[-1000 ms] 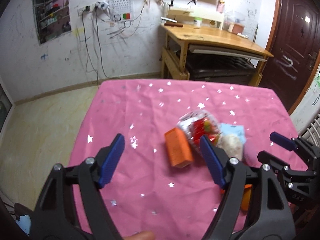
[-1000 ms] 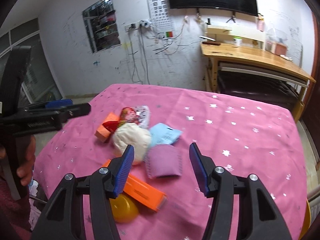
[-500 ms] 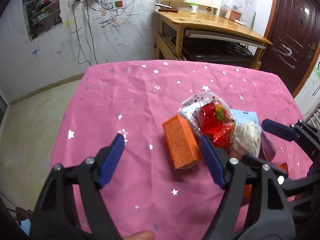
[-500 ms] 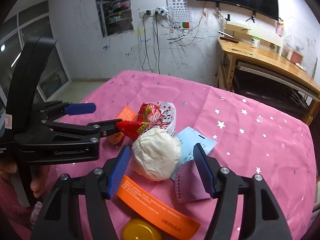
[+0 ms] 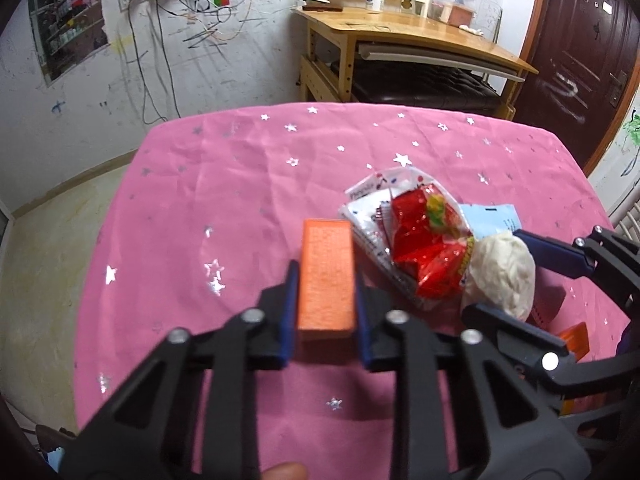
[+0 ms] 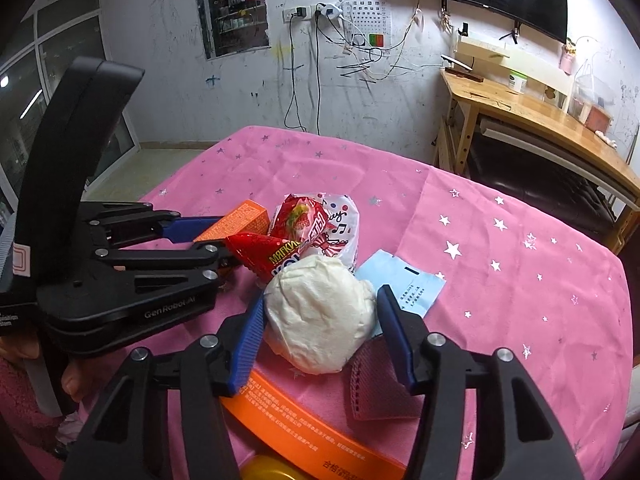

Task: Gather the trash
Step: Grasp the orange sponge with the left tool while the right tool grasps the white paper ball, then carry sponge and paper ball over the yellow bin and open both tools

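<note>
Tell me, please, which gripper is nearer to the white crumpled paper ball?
Right. The right gripper straddles the white paper ball, its jaws closing around it. The left gripper is off to the side, closing on the orange box.

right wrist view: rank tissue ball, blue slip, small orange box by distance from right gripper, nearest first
1. White tissue ball: between the closing fingers of the right gripper.
2. Blue slip: just beyond, to the right.
3. Small orange box: far left, in the left gripper.
</note>
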A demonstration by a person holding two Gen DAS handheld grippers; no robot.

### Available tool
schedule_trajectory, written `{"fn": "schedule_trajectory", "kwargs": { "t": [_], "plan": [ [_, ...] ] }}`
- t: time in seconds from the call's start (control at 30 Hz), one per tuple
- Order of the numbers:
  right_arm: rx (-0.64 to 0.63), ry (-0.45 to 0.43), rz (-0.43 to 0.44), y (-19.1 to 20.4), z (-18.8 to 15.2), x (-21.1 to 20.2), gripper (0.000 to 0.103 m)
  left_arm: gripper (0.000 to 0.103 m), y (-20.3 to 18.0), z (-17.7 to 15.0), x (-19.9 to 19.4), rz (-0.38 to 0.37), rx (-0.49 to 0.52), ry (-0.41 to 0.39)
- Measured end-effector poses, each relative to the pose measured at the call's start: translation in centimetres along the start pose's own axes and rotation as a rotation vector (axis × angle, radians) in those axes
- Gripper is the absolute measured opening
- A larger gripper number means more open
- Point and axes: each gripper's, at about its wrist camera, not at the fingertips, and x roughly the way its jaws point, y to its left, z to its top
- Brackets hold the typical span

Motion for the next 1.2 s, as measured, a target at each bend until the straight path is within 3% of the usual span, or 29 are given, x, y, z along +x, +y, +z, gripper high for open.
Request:
{"fn": "schedule_trajectory", "kwargs": {
  "t": [0.57,0.97,1.2],
  "plan": [
    [0.060,-0.106,-0.002,-1.3,-0.2,-3.9,0.048,0.021,0.2,0.4,-4.9,0.035,-0.029,-0.096],
    [0.175,-0.193,-0.059,-6.7,-3.6,-9.7,0.048,0.022,-5.9,1.1,-7.5,0.021,0.070,-0.147],
    [0.265,-0.223,-0.123,-11.3,-6.9,-12.9,0.048,0.022,-11.1,1.5,-8.1,-0.026,0.142,-0.165]
  ]
}}
